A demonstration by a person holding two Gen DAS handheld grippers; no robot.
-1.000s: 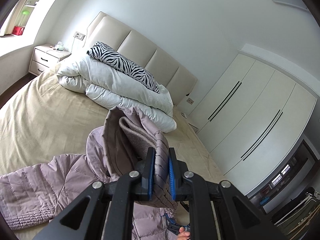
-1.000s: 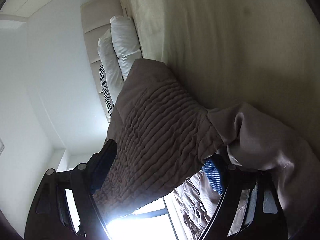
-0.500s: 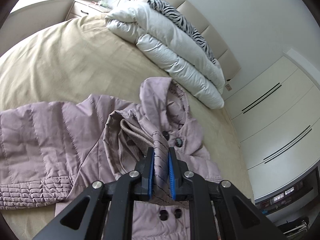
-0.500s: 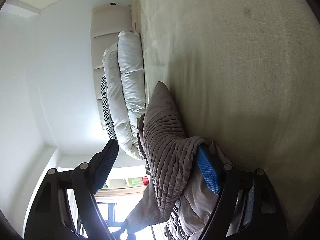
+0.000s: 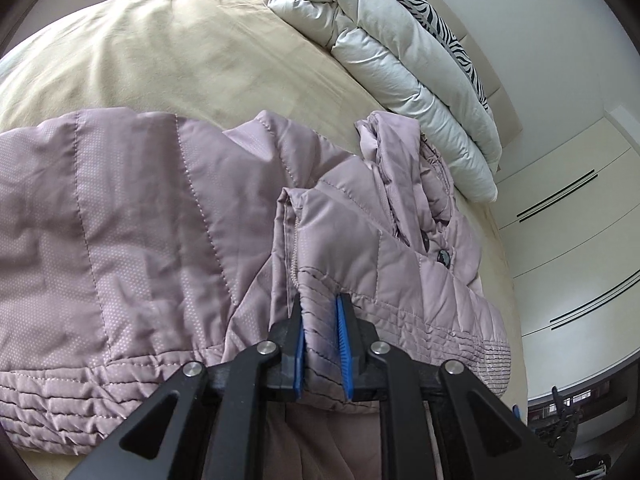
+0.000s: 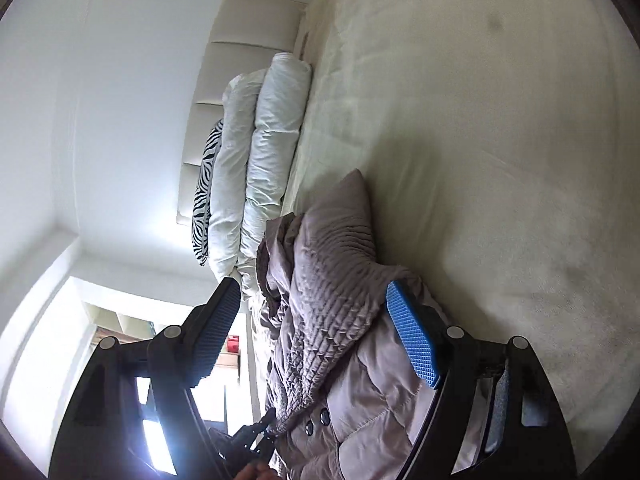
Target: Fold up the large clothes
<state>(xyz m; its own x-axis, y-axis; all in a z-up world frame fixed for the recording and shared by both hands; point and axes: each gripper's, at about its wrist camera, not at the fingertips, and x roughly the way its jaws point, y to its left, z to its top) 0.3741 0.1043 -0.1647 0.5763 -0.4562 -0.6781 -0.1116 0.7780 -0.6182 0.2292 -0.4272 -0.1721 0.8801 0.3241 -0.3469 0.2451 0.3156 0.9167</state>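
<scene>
The bed (image 5: 168, 52) is taking up most of the room here, tan sheet, with a folded white duvet (image 5: 400, 60) and a zebra pillow (image 5: 440, 12) lying up by the headboard, well apart from the action. The mauve puffer jacket (image 5: 140, 220) is lying spread across the near part of the bed, one front panel doubled back over the body, hood (image 5: 404, 152) pointing toward the duvet. The left gripper (image 5: 321, 344) is biting down on the ribbed hem of that folded panel, jaws nearly together with just the fabric thickness between them. The right gripper (image 6: 316, 340) is sitting with its jaws wide apart; a quilted bunch of jacket is lying in the gap, resting against the one blue pad (image 6: 412, 340), but the other pad isn't touching it, so nothing is really being held on that side. What's worrying me: puffy slick fabric like this is probably going to spring back open once the left jaws are letting go, and with the right side not pinching anything, the bunched part could slump off and undo the fold. Dragging while clamped could also pull the whole jacket crooked.
</scene>
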